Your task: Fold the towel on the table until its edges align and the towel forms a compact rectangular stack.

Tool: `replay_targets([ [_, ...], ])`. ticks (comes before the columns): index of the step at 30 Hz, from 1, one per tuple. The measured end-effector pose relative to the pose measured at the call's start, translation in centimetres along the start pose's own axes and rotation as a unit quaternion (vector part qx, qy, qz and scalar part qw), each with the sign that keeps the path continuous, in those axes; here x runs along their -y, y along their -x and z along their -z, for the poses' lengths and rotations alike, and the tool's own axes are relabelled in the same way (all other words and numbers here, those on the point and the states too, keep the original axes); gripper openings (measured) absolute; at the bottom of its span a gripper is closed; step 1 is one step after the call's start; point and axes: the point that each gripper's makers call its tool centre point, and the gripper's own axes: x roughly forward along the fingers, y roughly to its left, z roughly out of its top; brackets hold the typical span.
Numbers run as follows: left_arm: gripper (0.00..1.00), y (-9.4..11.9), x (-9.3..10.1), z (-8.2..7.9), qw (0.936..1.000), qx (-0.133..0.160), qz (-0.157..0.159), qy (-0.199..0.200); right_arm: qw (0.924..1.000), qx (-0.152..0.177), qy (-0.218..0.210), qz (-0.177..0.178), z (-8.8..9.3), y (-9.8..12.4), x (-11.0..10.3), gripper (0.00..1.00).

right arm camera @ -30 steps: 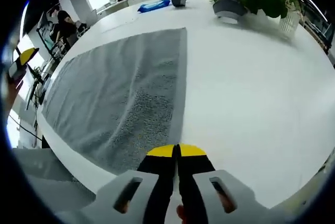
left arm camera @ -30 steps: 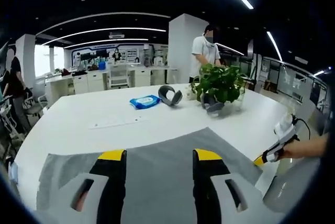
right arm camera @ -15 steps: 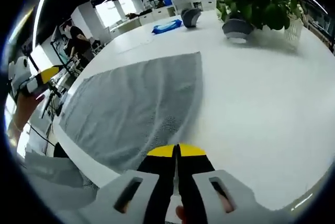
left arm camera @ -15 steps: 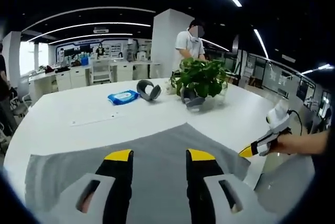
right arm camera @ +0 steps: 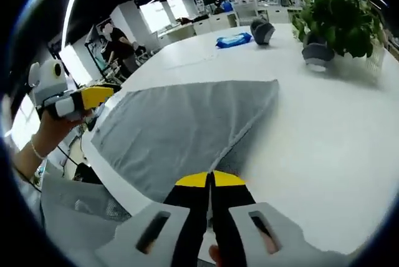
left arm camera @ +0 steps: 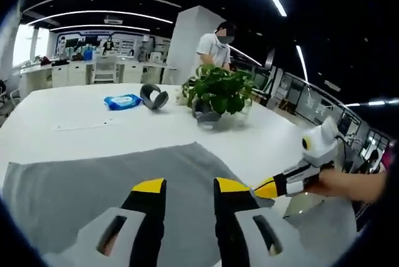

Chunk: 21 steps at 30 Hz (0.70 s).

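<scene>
I have the left tongs (left arm camera: 184,186) parted and empty, hovering over the near edge of the flat grey terry towel (left arm camera: 106,183), which lies spread on the white surface (left arm camera: 68,136). My right tongs (right arm camera: 209,179) are pinched together at the towel's near right corner, probably gripping it to lift a fold, though I cannot confirm cloth between them.

The white table (right arm camera: 324,136) lies bare at 3 o'clock of the grey towel (right arm camera: 181,130), open room for a gripper to pass. At 1 o'clock the potted plant (right arm camera: 340,20) blocks the far side. At 12 o'clock, well apart from the towel, sit a blue wipes pack (right arm camera: 234,40) and a grey headset (right arm camera: 262,30).
</scene>
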Motion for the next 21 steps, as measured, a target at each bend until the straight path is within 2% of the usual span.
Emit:
replay_targets([
  [3, 0.29, -0.7, 1.1, 0.7, 0.9998, -0.015, 0.015, 0.006, 0.9999, 0.003, 0.009, -0.008, -0.4, -0.2, -1.0, 0.00],
  [5, 0.30, -1.3, 2.3, 1.2, 0.9988, -0.024, 0.042, 0.012, 0.9998, 0.002, 0.014, -0.015, -0.5, -0.4, -1.8, 0.00],
  [8, 0.30, -2.1, 3.5, 2.4, 0.9957, -0.051, 0.065, 0.042, 0.9995, 0.001, 0.020, -0.024, -0.5, -0.7, -2.8, 0.00],
  [9, 0.30, -2.4, 3.8, 2.9, 0.9947, -0.060, 0.069, 0.048, 0.9994, 0.001, 0.022, -0.028, -0.5, -0.8, -3.2, 0.00],
  [15, 0.31, -3.6, 4.5, 4.5, 0.9919, -0.096, 0.077, 0.031, 0.9983, -0.005, 0.041, -0.042, 0.2, -1.3, -5.2, 0.00],
  [21, 0.31, -4.5, 5.0, 5.2, 0.9889, -0.117, 0.086, 0.032, 0.9967, -0.017, 0.062, -0.049, 1.1, -1.9, -6.5, 0.00],
])
